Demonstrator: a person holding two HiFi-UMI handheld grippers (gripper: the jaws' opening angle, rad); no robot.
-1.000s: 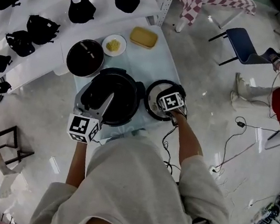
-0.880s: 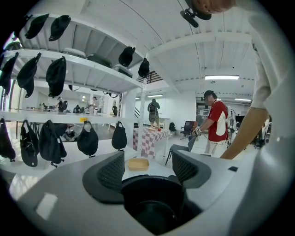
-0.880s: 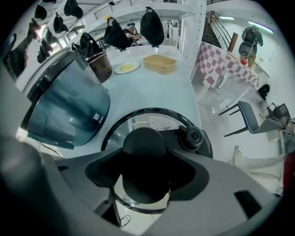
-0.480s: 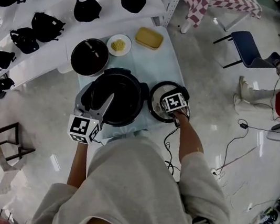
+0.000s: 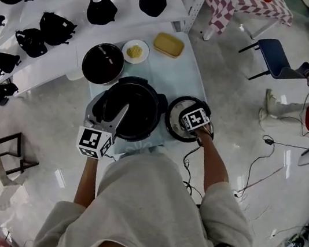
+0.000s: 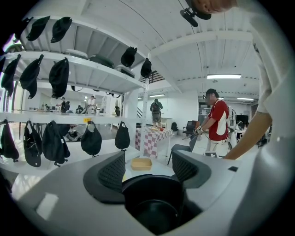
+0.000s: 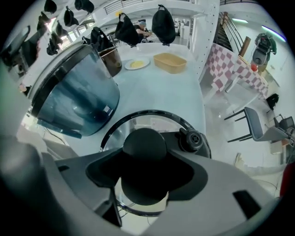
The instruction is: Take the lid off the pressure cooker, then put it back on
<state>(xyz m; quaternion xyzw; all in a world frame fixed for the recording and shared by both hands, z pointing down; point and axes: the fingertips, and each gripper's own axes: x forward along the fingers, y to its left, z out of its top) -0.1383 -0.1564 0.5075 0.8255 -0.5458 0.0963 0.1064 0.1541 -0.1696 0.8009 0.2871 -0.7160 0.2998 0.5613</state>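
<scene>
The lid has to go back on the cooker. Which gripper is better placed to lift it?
Right. The right gripper hangs over the lid, jaws astride its knob and just closing, not yet pressing. The left gripper stands open at the pressure cooker, apart from the lid.

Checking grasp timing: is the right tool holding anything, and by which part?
Nothing gripped yet, it seems: the right tool straddles the lid's knob, jaws just now closing around it.
</scene>
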